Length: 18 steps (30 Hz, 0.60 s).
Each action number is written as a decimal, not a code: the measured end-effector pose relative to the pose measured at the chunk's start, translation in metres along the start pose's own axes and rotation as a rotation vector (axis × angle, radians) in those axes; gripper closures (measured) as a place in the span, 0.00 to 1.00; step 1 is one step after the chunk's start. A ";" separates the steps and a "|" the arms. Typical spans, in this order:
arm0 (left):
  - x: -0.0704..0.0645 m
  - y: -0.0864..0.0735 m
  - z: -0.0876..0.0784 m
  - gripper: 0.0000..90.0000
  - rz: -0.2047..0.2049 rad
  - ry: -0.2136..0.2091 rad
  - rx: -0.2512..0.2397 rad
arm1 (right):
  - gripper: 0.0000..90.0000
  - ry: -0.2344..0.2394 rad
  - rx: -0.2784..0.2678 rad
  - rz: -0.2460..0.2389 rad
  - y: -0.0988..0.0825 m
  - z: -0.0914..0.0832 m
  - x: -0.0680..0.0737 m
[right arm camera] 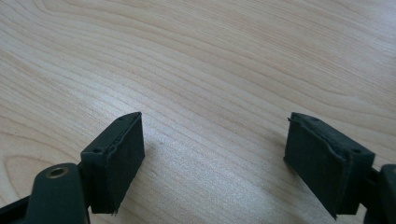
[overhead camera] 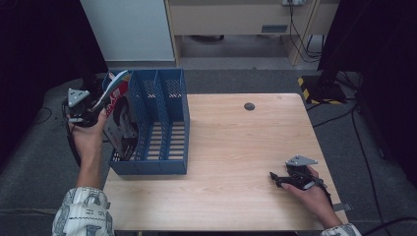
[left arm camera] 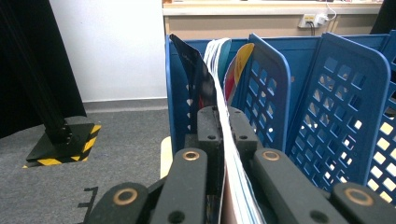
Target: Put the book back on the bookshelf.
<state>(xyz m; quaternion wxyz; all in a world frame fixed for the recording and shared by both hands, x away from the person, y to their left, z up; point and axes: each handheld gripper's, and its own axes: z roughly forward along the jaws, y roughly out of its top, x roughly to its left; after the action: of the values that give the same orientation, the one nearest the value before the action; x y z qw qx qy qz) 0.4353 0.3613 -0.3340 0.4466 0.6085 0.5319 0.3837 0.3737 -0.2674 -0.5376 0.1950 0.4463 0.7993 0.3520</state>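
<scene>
A blue plastic file rack (overhead camera: 162, 123) with several slots stands on the left part of the wooden table (overhead camera: 236, 147). A magazine (overhead camera: 119, 118) leans in its leftmost slot, its top edge sticking out. My left gripper (overhead camera: 98, 105) is shut on that top edge, off the table's left side. In the left gripper view the thin magazine (left arm camera: 219, 84) runs up between the two black jaws, with the rack's blue dividers (left arm camera: 336, 107) behind. My right gripper (overhead camera: 278, 178) rests low on the table at the front right, open, with bare wood (right arm camera: 210, 93) between its pads.
A small dark round hole (overhead camera: 249, 106) sits in the tabletop at the back. A yellow-and-black striped stand base (overhead camera: 319, 91) is on the floor beyond the table's right corner. Cabinets stand behind.
</scene>
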 end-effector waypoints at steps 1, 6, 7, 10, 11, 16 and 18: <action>0.000 0.000 0.000 0.95 0.000 -0.002 0.000 | 0.22 0.000 0.000 0.000 0.000 0.000 0.000; 0.001 0.000 0.000 0.95 0.001 -0.010 0.003 | 0.22 0.001 0.001 0.001 0.000 0.000 0.000; 0.001 0.000 0.000 0.95 0.002 -0.008 0.004 | 0.22 0.001 0.001 0.001 0.000 0.000 0.000; 0.003 -0.001 -0.001 0.94 -0.001 -0.007 0.006 | 0.22 0.001 0.001 0.001 0.000 0.000 0.000; 0.003 -0.001 -0.001 0.93 -0.003 -0.007 0.006 | 0.22 0.001 0.001 0.001 0.000 0.000 0.000; 0.003 -0.001 -0.001 0.78 0.002 0.005 0.001 | 0.22 0.001 0.001 -0.001 0.000 0.000 0.000; 0.003 -0.001 -0.001 0.68 0.003 0.011 -0.002 | 0.22 0.001 0.001 -0.001 0.000 0.000 0.000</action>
<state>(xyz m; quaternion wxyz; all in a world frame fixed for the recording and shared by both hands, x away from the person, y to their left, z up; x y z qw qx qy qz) 0.4345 0.3640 -0.3343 0.4438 0.6068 0.5328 0.3884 0.3735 -0.2673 -0.5376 0.1947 0.4457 0.7998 0.3518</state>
